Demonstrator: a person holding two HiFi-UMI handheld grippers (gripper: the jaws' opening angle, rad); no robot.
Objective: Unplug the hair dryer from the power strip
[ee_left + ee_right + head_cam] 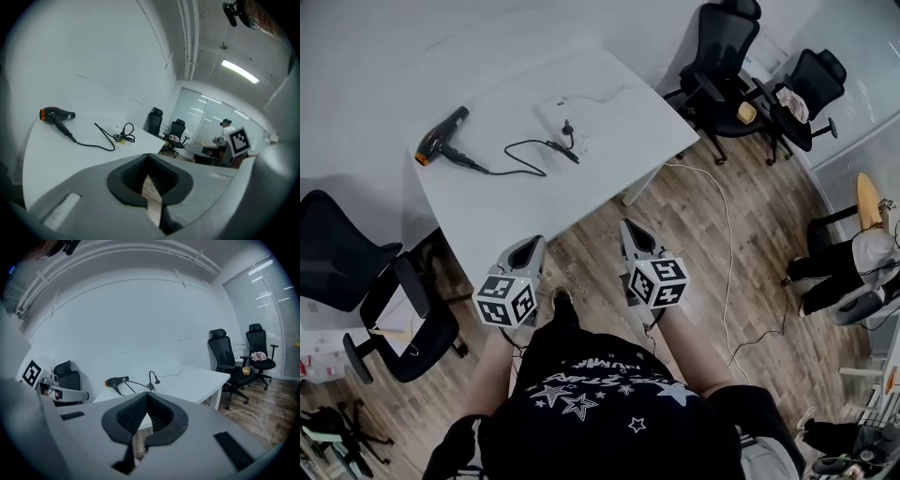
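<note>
Fingers (126, 180) on my left gripper (532, 244) and right gripper (628, 228) are resting shut and empty, the hair dryer (441, 139) well ahead seemingly not yet unplugged from the power strip (558, 114).

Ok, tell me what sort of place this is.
Most likely an office or meeting room: black swivel office chairs, a plain white table on wood-look flooring, and glass partition walls with more chairs in front of them.

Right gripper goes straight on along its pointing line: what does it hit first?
Likely the near edge of the white table, just ahead of the right gripper; nothing else shows between them, though depth is unclear.
</note>
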